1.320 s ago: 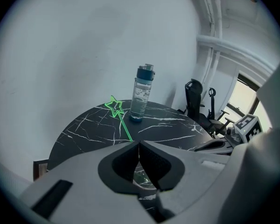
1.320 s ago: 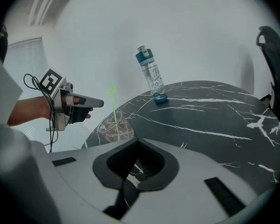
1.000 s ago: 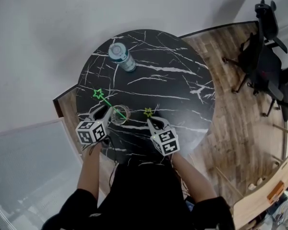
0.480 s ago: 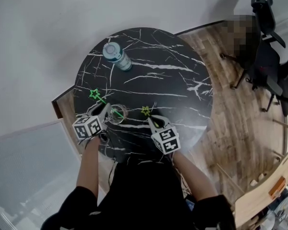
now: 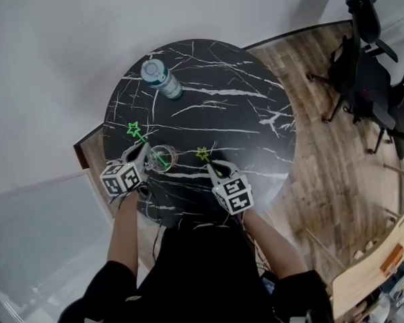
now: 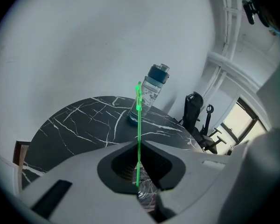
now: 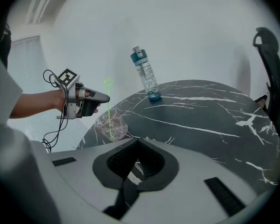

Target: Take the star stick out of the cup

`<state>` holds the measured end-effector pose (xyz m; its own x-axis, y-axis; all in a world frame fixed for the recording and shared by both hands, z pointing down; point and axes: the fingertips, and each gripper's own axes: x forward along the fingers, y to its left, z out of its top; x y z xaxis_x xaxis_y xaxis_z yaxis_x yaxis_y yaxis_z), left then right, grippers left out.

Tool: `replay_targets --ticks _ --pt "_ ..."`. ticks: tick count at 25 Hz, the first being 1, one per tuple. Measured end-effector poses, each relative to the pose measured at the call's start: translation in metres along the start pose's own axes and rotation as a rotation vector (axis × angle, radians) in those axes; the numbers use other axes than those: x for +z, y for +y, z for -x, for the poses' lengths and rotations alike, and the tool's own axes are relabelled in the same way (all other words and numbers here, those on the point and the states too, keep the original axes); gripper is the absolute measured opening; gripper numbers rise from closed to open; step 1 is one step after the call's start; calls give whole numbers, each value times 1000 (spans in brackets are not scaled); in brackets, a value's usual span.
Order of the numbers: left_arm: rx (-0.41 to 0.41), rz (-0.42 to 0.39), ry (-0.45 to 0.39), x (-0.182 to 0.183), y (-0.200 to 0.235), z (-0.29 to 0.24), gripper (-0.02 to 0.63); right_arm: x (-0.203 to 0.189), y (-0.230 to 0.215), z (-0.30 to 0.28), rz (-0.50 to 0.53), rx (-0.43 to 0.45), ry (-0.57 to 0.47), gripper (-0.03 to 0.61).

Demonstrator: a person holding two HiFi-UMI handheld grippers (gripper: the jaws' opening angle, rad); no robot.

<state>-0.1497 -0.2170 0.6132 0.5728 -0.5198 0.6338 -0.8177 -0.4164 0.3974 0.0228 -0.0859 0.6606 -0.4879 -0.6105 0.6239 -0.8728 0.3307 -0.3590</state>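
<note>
The left gripper (image 6: 139,143) pinches the star stick (image 6: 138,118), its foot in the cup (image 7: 111,124) at the table's (image 5: 222,113) 8 o'clock; next, I judge, lift straight up. Right gripper (image 7: 137,140) has its jaws together.

1. Left gripper (image 6: 139,143): fingers (image 6: 91,160) closed tip to tip, pinching the star stick (image 6: 139,120) between the tips.
2. Star stick: thin and green. It rises upright from the pocket behind the fingertips, passes through them and goes on above. The star head at the top is seen edge-on.
3. Cup (image 6: 147,192): clear, partly visible in the pocket behind the fingertips. The stick's lower end overlaps it.
4. Bench (image 6: 74,125): black with white veins, beyond the fingers.
5. Bottle (image 6: 151,94): clear with a blue cap, standing on the bench well beyond the fingertips, just right of the stick.
6. Office chair (image 6: 194,110): dark, past the bench edge, right of the fingers.
</note>
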Motion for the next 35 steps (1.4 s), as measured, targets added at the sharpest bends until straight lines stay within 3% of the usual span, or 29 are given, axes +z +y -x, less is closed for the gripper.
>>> replay_targets --ticks 11,24,27,35 --pt "13 -64 -91 26 -17 28 14 -1 12 11 31 27 -13 -3" --pt "95 -266 -227 71 -54 95 14 12 27 29 97 75 -61 -3" --pt "113 -323 -231 69 -65 107 14 14 29 33 108 81 -68 -3" --pt "126 -363 -208 45 -88 125 14 14 30 42 144 98 -93 -3"
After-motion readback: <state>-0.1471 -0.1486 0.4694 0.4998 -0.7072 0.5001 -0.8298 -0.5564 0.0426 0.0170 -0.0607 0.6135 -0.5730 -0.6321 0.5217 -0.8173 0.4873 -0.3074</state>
